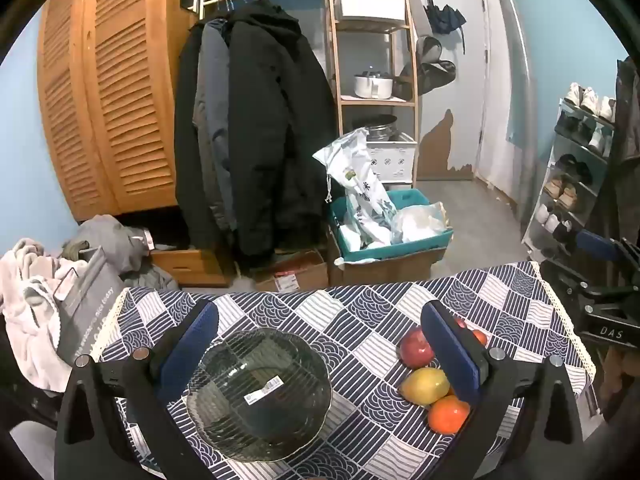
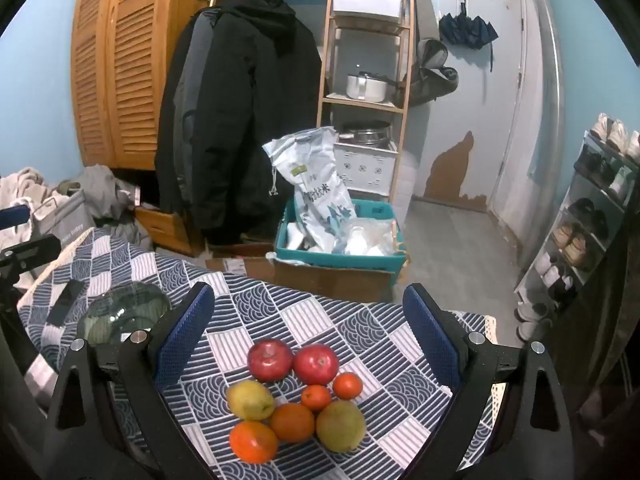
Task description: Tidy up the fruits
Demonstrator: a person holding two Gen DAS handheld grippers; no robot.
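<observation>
Though fruits (image 2: 296,396) outside, glass bowl (image 1: 259,394) bare

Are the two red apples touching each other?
Touching. In the right wrist view the left apple and the right apple press together, with no cloth visible between.

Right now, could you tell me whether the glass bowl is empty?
Empty: only its sticker shows through the glass bowl; the fruit lies on the tablecloth.

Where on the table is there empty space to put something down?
Bare cloth lies between the glass bowl and the fruit pile, and behind the two red apples toward the far table edge. The pile itself is crowded, fruits touching.
</observation>
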